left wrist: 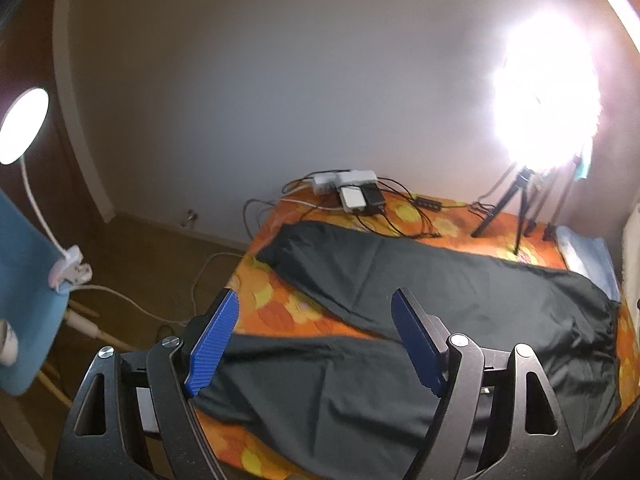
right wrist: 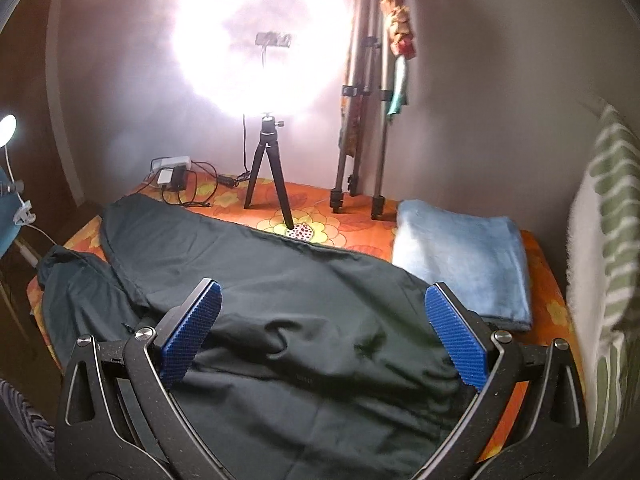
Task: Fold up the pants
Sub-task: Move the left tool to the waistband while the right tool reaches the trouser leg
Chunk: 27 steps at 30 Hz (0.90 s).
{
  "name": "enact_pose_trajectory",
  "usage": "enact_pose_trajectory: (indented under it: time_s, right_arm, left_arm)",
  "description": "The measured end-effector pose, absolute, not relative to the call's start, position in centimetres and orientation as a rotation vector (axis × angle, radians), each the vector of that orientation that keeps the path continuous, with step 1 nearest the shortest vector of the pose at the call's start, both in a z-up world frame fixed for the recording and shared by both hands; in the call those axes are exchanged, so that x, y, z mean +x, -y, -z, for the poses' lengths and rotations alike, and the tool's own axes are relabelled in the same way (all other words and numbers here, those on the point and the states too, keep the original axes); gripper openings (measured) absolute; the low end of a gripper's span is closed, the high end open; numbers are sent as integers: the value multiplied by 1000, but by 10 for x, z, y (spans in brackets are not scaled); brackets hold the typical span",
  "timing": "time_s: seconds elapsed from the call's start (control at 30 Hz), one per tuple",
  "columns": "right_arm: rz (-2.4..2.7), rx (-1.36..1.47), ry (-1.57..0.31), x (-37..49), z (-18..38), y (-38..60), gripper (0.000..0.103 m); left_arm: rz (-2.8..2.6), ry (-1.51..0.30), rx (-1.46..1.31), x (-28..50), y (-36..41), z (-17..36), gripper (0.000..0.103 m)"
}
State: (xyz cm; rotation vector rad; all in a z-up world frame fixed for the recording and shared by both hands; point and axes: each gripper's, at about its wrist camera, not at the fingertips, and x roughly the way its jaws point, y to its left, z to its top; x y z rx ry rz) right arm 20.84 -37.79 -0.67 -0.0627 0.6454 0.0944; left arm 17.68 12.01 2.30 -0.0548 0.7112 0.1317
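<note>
In the left wrist view, a lit lamp (left wrist: pixel 22 124) on a white neck is seen at the far left, clipped to a blue board (left wrist: pixel 24 300). The left gripper (left wrist: pixel 316 300) is held above the bed (left wrist: pixel 276 312), its jaws spread wide with nothing between them. The pants (left wrist: pixel 420 320), dark and unfolded, are laid flat across the orange flowered cover, the two legs reaching toward the bed's left end and the waist toward the right. A power strip (left wrist: pixel 346 179) with plugged chargers and tangled cables is set at the wall behind the pants. A ring light (left wrist: pixel 548 96) is carried on a small tripod (left wrist: pixel 516 204) near the right. In the right wrist view, the right gripper (right wrist: pixel 322 296) is likewise held over the waist part of the pants (right wrist: pixel 280 304), its jaws wide apart and empty. A taller tripod (right wrist: pixel 364 120) is leaned against the wall, and a folded blue towel (right wrist: pixel 464 256) is laid just beside the pants. A striped cushion (right wrist: pixel 608 272) is seen at the far right.
</note>
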Motion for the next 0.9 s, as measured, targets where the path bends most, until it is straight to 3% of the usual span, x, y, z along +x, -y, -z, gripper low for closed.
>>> enact_pose_trajectory:
  time_s: [0.2, 0.57, 0.9]
  right_arm:
    - [-158, -108, -695, 256, 20, 365, 103]
    - [-231, -209, -827, 339, 68, 345, 101]
    - [-249, -190, -927, 406, 116, 348, 95]
  left_arm:
    - [-155, -737, -65, 228, -138, -23, 79]
    - [-172, -898, -105, 327, -167, 39, 79]
    - [-174, -1036, -146, 389, -172, 97, 71]
